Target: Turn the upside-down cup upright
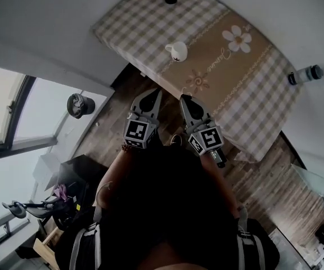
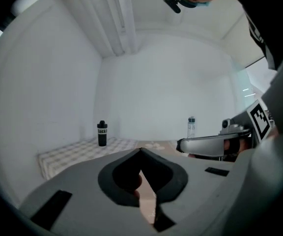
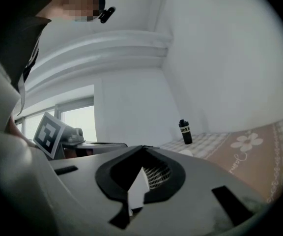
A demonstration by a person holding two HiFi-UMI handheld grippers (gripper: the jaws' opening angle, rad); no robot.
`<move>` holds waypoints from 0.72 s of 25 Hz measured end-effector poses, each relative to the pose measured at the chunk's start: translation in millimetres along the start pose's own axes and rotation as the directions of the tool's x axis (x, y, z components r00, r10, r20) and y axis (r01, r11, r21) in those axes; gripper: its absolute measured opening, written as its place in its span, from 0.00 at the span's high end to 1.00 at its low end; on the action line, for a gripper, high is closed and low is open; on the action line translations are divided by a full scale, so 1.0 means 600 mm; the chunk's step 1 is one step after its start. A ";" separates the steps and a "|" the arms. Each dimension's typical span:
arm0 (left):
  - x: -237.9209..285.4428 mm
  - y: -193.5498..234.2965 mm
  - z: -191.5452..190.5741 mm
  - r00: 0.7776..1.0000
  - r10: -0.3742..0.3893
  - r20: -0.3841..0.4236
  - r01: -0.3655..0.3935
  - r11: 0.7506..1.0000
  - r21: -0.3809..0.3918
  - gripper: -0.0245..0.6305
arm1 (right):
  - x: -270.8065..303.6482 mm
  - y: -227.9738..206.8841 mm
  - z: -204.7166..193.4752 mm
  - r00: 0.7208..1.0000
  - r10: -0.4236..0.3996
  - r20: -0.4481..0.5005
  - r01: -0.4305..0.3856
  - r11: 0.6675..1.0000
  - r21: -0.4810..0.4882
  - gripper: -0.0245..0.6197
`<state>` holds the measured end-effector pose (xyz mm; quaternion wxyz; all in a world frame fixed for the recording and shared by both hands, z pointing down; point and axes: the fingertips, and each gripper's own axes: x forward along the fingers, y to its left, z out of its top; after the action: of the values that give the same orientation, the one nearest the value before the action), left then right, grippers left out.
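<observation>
Beige checked cloth with daisy prints (image 1: 252, 89) is spread over the table. Short of its near edge, the left gripper (image 1: 155, 94) is held with jaws closed and empty. The white handled cup (image 1: 178, 50) is seen on the cloth beyond, apart from both grippers. The right gripper (image 1: 184, 99) is likewise closed on nothing.

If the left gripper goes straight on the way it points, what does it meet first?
Likely the white cup on the table: the left gripper lines up with it, though depth is unclear.

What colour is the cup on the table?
The cup is white; the head view shows it best.
</observation>
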<state>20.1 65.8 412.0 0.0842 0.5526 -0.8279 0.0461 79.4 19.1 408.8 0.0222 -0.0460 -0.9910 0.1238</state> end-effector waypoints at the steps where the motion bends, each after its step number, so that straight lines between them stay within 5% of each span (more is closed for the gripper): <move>1: 0.018 0.013 -0.003 1.000 -0.014 -0.001 0.014 1.000 0.007 0.95 | 0.010 -0.011 -0.001 1.000 -0.023 -0.002 0.023 1.000 -0.001 0.96; 7: 0.134 0.074 -0.033 0.987 -0.152 -0.041 0.153 0.988 0.007 0.95 | 0.078 -0.087 0.002 0.982 -0.186 -0.024 0.187 0.982 0.006 0.96; 14: 0.234 0.168 -0.081 0.935 -0.328 -0.137 0.337 0.941 0.042 0.95 | 0.198 -0.110 -0.012 0.960 -0.269 -0.073 0.271 0.962 0.026 0.96; 18: 0.288 0.207 -0.107 0.861 -0.484 -0.159 0.498 0.865 0.060 0.95 | 0.273 -0.083 -0.032 0.958 -0.276 -0.072 0.278 0.960 0.017 0.96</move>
<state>-153.4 -32.3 510.1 0.1230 0.7441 -0.6486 0.1022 -86.6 -8.4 445.3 0.0741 0.0894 -0.9845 0.1312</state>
